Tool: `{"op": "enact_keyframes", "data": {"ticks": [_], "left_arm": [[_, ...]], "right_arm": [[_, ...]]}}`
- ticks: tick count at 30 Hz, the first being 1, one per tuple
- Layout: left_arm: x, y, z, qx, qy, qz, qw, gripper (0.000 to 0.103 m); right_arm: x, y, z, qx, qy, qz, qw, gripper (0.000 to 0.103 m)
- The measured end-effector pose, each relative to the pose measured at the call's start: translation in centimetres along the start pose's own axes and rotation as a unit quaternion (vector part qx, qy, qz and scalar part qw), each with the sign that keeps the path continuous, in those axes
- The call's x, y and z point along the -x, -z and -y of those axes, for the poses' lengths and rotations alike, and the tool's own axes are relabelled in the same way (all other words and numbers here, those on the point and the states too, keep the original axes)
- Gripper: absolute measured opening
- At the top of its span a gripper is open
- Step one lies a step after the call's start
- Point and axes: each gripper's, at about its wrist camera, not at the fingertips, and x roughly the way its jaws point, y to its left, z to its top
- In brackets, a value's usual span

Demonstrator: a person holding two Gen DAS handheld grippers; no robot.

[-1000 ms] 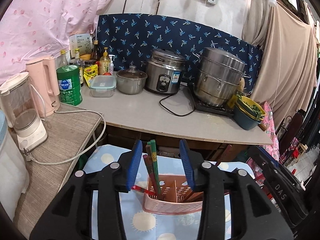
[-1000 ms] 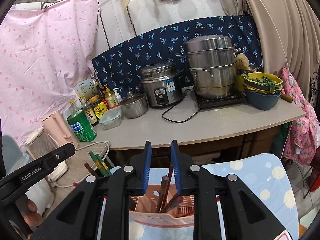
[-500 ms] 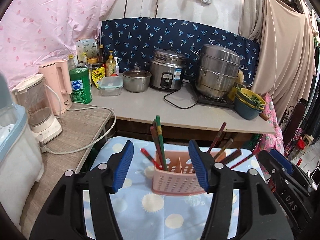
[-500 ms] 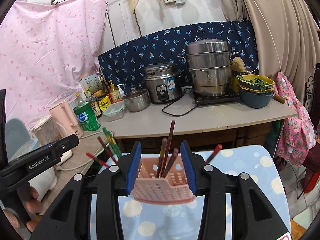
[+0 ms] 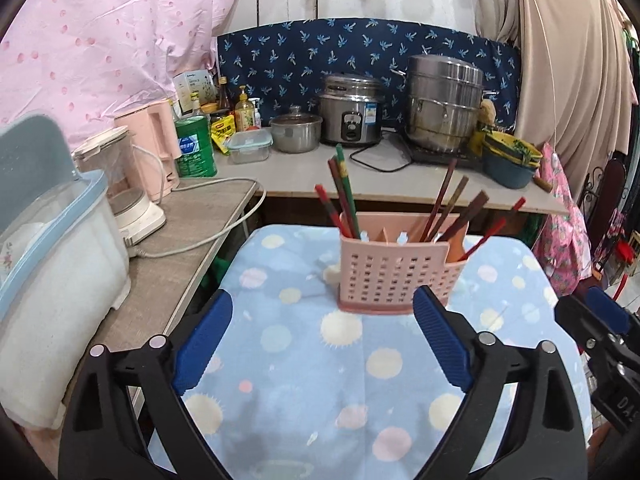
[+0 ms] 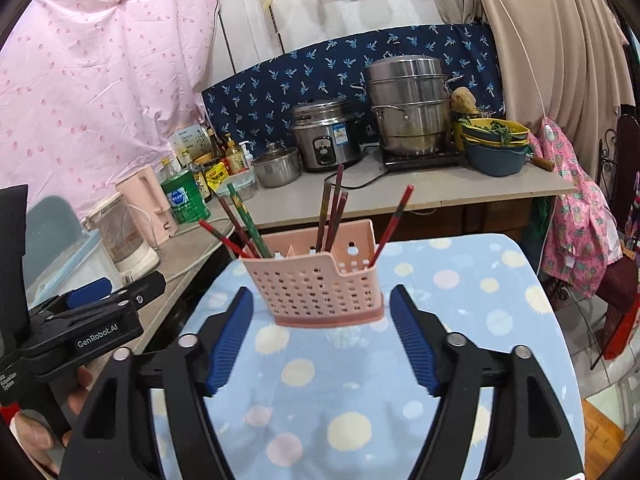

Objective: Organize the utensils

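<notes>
Nearest in the left wrist view, the left gripper [image 5: 322,338] is seen spread wide, with nothing between its blue pads [image 5: 202,342]. Its jaws have just been opening. Only the blue cloth [image 5: 296,380] with pale dots is seen in the gap.

Just past the tips, a bit to the right of the middle, the pink basket [image 5: 394,276] is stood upright on the cloth. It is not touched by the pads. Its long side is laid across, from left to right.

The right gripper [image 6: 322,334] is also spread wide and empty, and its jaws have just been opening too. The basket [image 6: 316,284] is seen just ahead of its tips, in the middle of the gap but apart from both pads.

The chopsticks [image 5: 342,196] are stuck in the basket with their ends pointed up. The left bunch [image 6: 236,220] is tipped up and to the left. The ones in the middle [image 6: 334,210] are stood nearly straight. One red stick [image 6: 394,220] at the right end is leaned up and to the right.

Far ahead, a grey counter [image 5: 320,172] is seen with a rice cooker [image 5: 352,114] and a big steel pot [image 5: 444,108] on it.
</notes>
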Motion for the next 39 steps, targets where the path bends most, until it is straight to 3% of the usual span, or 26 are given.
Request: {"op": "enact_keyframes", "data": {"ticks": [3, 17, 23, 26, 39], "left_arm": [[0.5, 1.5, 0.0, -0.006, -0.015, -0.002, 0.9999, 0.093], [2.1, 7.3, 0.4, -0.01, -0.023, -0.044, 0.9987, 0.096], [2.6, 8.5, 0.4, -0.005, -0.016, -0.055, 0.9984, 0.096], [2.7, 8.9, 0.4, -0.005, -0.014, -0.058, 0.9982, 0.096], [1.3, 10.0, -0.5, 0.009, -0.023, -0.086, 0.996, 0.096]], "right_arm": [[1.0, 1.7, 0.1, 0.0, 0.007, -0.006, 1.0, 0.08], [3.6, 6.6, 0.9, 0.013, 0.037, -0.039, 0.998, 0.084], [4.0, 7.7, 1.2, 0.008, 0.047, -0.047, 0.998, 0.087], [3.9, 8.1, 1.2, 0.009, 0.053, -0.051, 0.997, 0.097], [2.9, 8.7, 1.0, 0.022, 0.063, -0.062, 0.996, 0.097]]}}
